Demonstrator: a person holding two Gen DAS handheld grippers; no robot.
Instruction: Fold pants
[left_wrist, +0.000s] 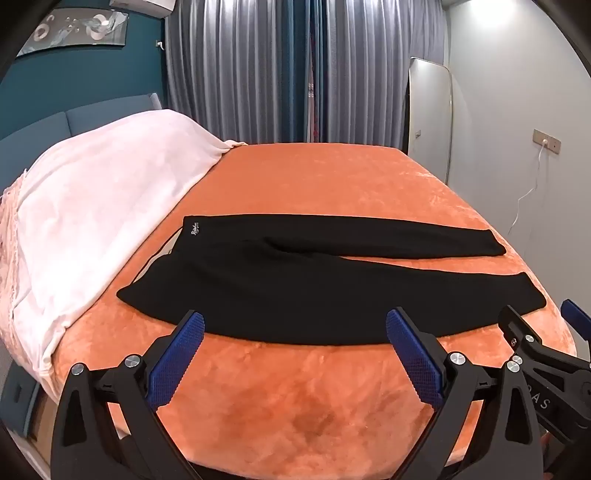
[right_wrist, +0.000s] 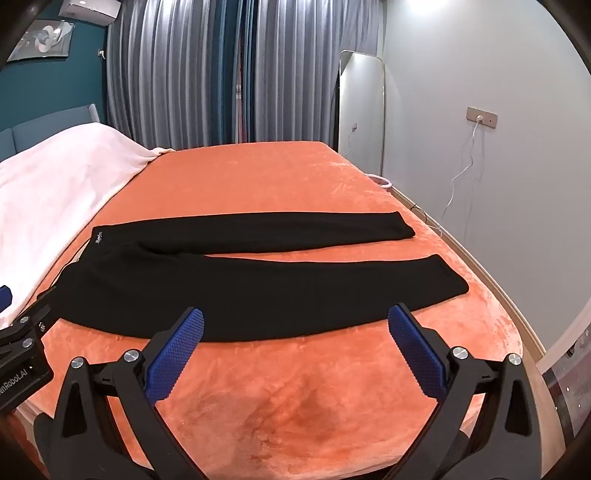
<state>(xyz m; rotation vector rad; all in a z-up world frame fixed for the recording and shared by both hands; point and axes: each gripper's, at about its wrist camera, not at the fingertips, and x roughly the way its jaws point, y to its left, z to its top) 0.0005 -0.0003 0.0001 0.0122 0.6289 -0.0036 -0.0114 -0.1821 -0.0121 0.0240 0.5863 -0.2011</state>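
left wrist view: the left gripper (left_wrist: 294, 334) hovers above the near edge of the bed (left_wrist: 332, 177), jaws spread wide with nothing between them. the pants (left_wrist: 229, 291) lie flat on the orange blanket (left_wrist: 295, 398), waistband towards the white cover (left_wrist: 103, 192) on the left, both legs running right and parted in a narrow v. laid out like this, the garment seems ready for a first fold, leg onto leg. the gripper sits just short of the near leg's hem line, probably so it can drop onto the waist end. the right gripper (left_wrist: 546, 321) shows at the right margin, near the near leg's cuff.

right wrist view: the right gripper (right_wrist: 295, 332) is likewise wide and empty, tilted down at the near leg, whose edge lies just beyond the blue pads (right_wrist: 173, 354). the far leg (right_wrist: 280, 229) rests apart from the near one, cuff close to the bed's right side. a piece of the left gripper (right_wrist: 22, 325) shows at the left, by the waist end. one gripper per end suits lifting the near leg evenly
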